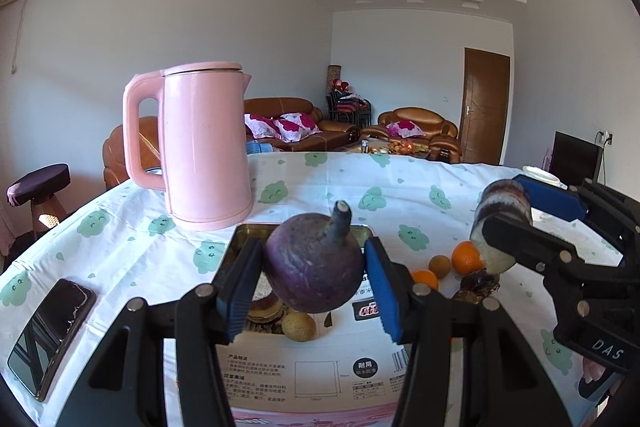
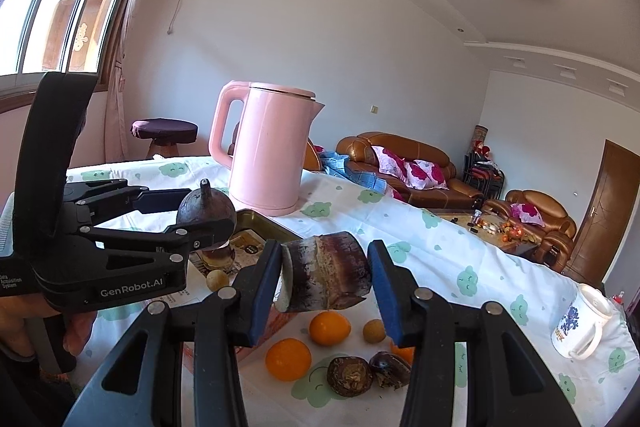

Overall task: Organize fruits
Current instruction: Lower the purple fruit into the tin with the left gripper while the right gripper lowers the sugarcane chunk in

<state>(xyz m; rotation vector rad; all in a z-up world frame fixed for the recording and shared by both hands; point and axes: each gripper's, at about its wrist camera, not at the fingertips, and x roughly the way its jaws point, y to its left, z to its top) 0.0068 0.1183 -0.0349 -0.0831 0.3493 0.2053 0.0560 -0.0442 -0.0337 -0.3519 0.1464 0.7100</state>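
My left gripper [image 1: 314,269] is shut on a round purple fruit with a short stem [image 1: 320,267], held above a gold metal tin [image 1: 245,231]. In the right wrist view that same fruit [image 2: 206,211] hangs at the left in the left gripper [image 2: 202,221]. My right gripper [image 2: 325,277] is shut on a banded purple-and-white stalk piece [image 2: 328,267], above the loose fruit on the cloth. Under it lie two oranges [image 2: 330,327] [image 2: 288,359], a small longan [image 2: 374,331] and two dark brown fruits [image 2: 349,375]. Another longan [image 1: 298,325] rests by the tin.
A tall pink kettle [image 1: 204,147] stands just behind the tin. The tin sits on a printed carton [image 1: 316,375]. A phone [image 1: 52,335] lies at the table's left edge. A white mug [image 2: 580,323] stands at the right. A hand [image 2: 80,331] grips the left tool.
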